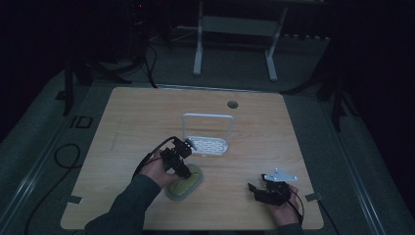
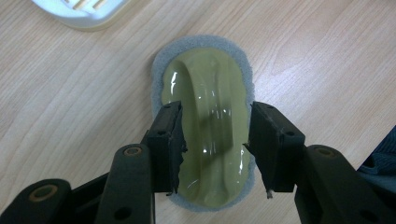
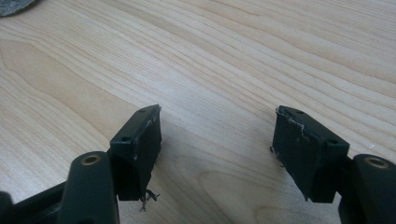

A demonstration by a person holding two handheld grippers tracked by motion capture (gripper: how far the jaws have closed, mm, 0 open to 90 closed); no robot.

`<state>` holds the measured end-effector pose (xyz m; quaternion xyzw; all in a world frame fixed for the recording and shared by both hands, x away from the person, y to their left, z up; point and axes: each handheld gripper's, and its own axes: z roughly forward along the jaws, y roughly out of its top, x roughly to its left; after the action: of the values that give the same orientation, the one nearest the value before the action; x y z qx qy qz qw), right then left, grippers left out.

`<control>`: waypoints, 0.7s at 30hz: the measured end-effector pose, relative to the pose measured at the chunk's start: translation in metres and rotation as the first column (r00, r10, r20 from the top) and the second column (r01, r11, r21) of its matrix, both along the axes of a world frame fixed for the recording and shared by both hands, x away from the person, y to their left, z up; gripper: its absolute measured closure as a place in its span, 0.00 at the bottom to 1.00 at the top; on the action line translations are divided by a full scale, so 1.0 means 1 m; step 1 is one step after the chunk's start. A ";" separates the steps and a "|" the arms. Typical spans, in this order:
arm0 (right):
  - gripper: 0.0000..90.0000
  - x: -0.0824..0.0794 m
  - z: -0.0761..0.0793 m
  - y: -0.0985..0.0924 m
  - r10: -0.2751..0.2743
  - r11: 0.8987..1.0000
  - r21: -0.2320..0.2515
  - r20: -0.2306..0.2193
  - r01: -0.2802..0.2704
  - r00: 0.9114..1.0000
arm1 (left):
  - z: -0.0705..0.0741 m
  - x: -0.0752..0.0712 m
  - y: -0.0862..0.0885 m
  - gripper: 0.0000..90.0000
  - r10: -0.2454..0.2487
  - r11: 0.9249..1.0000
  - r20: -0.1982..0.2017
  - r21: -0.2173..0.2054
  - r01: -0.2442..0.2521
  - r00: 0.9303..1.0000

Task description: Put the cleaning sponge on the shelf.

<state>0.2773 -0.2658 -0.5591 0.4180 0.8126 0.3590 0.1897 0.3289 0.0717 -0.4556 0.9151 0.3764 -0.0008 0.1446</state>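
Left gripper view: olive-green scrubber (image 2: 210,126), glossy handled top on grey pad, flat on wooden table (image 2: 70,107); left gripper (image 2: 215,140) angled down, jaws wide, straddling it, pads at its sides, grip unconfirmed; white slotted rack (image 1: 208,144) behind; right gripper (image 3: 217,140) wide open, empty, low over table

Between our left gripper's (image 2: 215,149) jaws sits the sponge (image 2: 205,107), filling nearly the whole gap, with the pads at its two long edges. Beyond the jaws and to the left, the white rack (image 2: 79,11) blocks the way; to either side lies bare table (image 2: 327,51). Our right gripper's (image 3: 217,149) jaws stand wide apart over bare wood.
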 end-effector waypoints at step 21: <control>0.35 0.000 0.000 0.000 0.000 1.000 0.000 0.000 0.000 1.000 | -0.014 0.005 -0.007 0.60 -0.017 0.998 -0.050 0.065 0.021 0.999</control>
<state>0.2773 -0.2658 -0.5591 0.4179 0.8127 0.3590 0.1896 0.3336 0.0651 -0.4696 0.9226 0.3710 -0.0125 0.1053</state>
